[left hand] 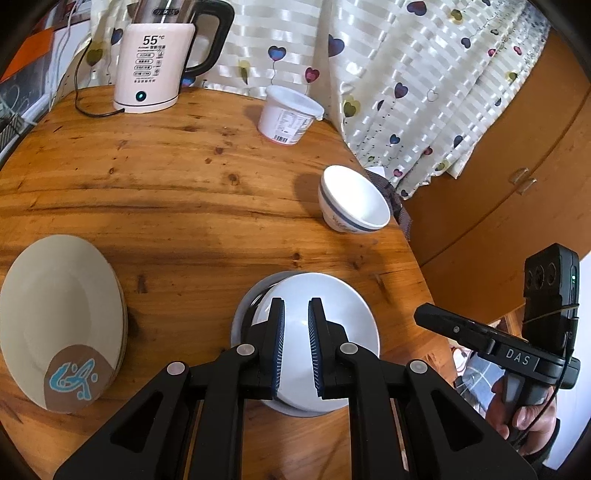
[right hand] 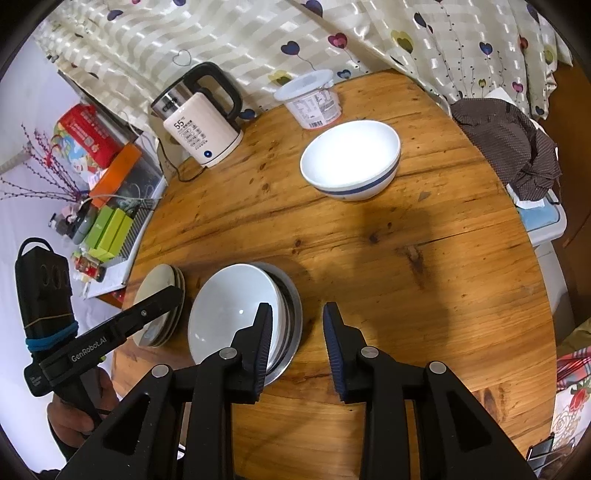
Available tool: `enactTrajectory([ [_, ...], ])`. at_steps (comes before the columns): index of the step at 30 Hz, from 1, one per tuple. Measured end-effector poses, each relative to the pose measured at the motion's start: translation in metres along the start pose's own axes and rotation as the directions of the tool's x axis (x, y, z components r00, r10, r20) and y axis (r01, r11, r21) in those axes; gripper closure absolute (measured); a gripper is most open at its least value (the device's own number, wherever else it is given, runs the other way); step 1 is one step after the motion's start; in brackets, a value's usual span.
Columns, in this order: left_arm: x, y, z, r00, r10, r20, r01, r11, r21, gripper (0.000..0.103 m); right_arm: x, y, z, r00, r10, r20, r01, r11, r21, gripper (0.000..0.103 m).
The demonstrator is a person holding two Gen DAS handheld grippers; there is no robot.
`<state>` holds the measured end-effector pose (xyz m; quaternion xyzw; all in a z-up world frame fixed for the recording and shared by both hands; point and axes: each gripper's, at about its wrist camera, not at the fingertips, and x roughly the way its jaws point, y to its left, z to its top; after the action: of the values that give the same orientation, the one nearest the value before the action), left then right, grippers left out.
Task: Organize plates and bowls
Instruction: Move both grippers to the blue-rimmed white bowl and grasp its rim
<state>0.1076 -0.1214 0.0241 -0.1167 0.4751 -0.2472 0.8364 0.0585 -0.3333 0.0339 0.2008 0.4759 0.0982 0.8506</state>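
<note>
Round wooden desk [right hand: 406, 277] occupies most of both views, backed by a cream curtain [right hand: 229, 33] printed with hearts. Electric kettle [left hand: 151, 66] stands at the far edge, display reading 55, cord trailing to its left. White lidded tub [left hand: 288, 114] sits near the curtain, well apart from the kettle.

Stack of cream plates [left hand: 59, 317] rests at the near left edge of the desk; the top plate carries a brown patch with a blue motif. Just beside it, white bowls [right hand: 236, 314] sit nested inside a grey metal dish [right hand: 293, 332]. One blue-banded bowl [right hand: 351, 162] stands alone and upright farther back, near the tub and apart from the nested stack.

Left hand-held gripper [left hand: 296, 347] hangs directly above the nested bowls, jaws parted by a narrow gap with nothing between them. Right hand-held gripper [right hand: 297, 347] hovers at the right rim of the same stack, jaws spread wide and empty; its left finger [right hand: 263, 332] overlaps the bowl rim, contact not determinable
</note>
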Motion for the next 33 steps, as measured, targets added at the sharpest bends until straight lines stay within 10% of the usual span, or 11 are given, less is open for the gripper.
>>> enactTrajectory([
  [33,0.063,-0.040,0.088,0.998,-0.020,-0.053,0.025,0.993,0.111,0.090,0.010,-0.044,0.075,0.994,-0.083,0.072,0.080,0.996,0.044,0.075],
])
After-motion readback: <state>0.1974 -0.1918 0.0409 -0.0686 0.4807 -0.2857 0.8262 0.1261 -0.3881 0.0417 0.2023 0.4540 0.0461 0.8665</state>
